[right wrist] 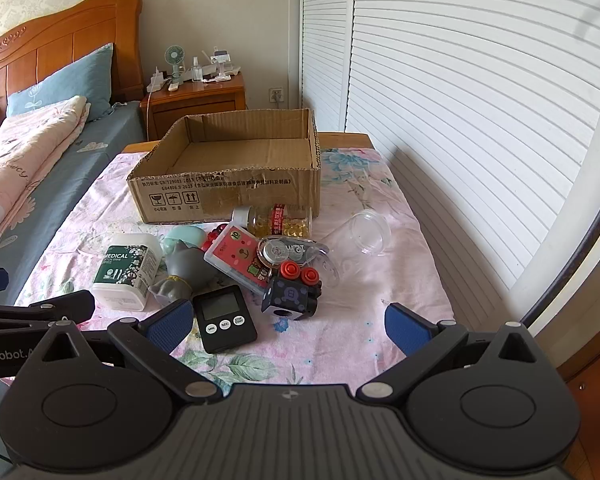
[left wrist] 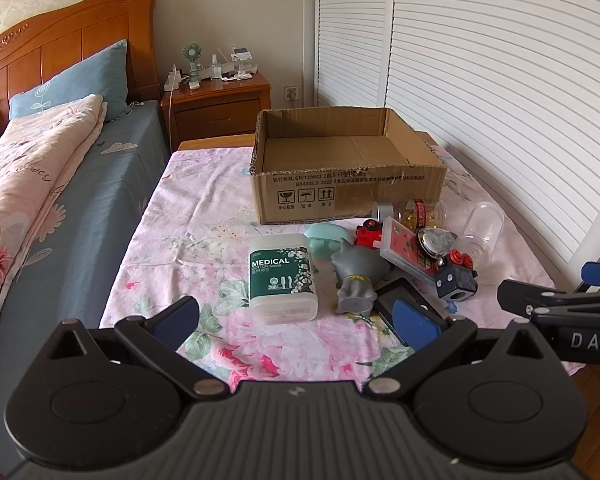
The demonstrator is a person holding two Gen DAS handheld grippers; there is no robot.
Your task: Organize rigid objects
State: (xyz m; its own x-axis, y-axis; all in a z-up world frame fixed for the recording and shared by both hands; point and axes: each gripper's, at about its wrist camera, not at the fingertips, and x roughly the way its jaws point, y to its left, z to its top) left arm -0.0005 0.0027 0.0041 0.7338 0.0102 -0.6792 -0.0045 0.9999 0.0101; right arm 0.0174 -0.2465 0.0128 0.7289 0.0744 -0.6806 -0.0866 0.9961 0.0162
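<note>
An open cardboard box (left wrist: 346, 194) (right wrist: 224, 196) stands empty at the far side of the floral cloth. In front of it lies a heap: a cotton swab box (left wrist: 282, 280) (right wrist: 126, 270), a grey figurine (left wrist: 356, 276) (right wrist: 186, 270), a black timer (right wrist: 224, 318), a black cube with red buttons (left wrist: 456, 276) (right wrist: 294, 290), a pink card case (right wrist: 238, 258), a pill bottle (right wrist: 278, 220) and a clear jar (left wrist: 482, 230) (right wrist: 366, 234). My left gripper (left wrist: 296, 322) is open, short of the swab box. My right gripper (right wrist: 288, 326) is open, short of the timer and cube.
A bed (left wrist: 40, 184) with a pink quilt lies to the left. A wooden nightstand (left wrist: 216, 106) with small items stands behind. White louvered doors (left wrist: 480, 80) run along the right. The right gripper's arm (left wrist: 560, 308) shows at the right edge of the left wrist view.
</note>
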